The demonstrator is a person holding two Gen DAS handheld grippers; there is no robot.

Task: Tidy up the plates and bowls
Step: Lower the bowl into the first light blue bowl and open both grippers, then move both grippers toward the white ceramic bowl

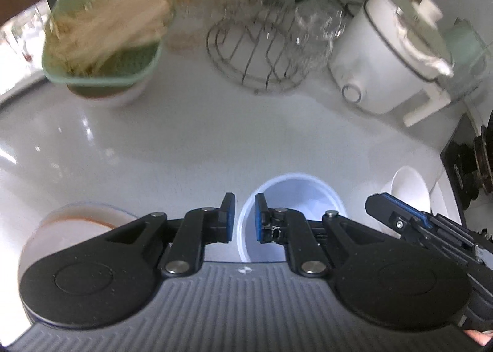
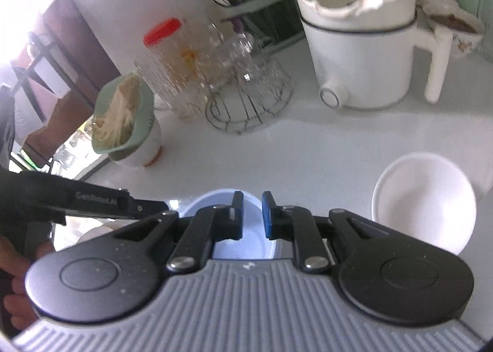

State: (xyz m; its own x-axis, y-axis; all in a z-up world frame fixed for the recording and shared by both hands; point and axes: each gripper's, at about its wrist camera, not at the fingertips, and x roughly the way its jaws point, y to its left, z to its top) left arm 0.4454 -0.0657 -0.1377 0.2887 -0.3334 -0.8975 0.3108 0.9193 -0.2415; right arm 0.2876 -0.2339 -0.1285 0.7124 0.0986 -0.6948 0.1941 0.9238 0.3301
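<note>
While both tools hover nearly closed and empty over the white surface (image 1: 215, 142), left tool (image 1: 245, 218) and right tool (image 2: 252, 216) flank the pale blue bowl (image 1: 295, 198); white bowl (image 2: 425, 198) sits right. Open wider before gripping a rim.

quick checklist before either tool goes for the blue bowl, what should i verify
1. Blue bowl empty and upright: ok.
2. Left tool free of any load: ok, nearly shut with nothing between its pads.
3. Right tool free of any load: ok, same narrow gap, empty.
4. Jaws wide enough to take the bowl's rim: not ok, both need opening first.
5. Tools apart from each other: cannot tell, they crowd over the same bowl.
6. White bowl out of the way: ok, it sits apart on the white counter.
</note>
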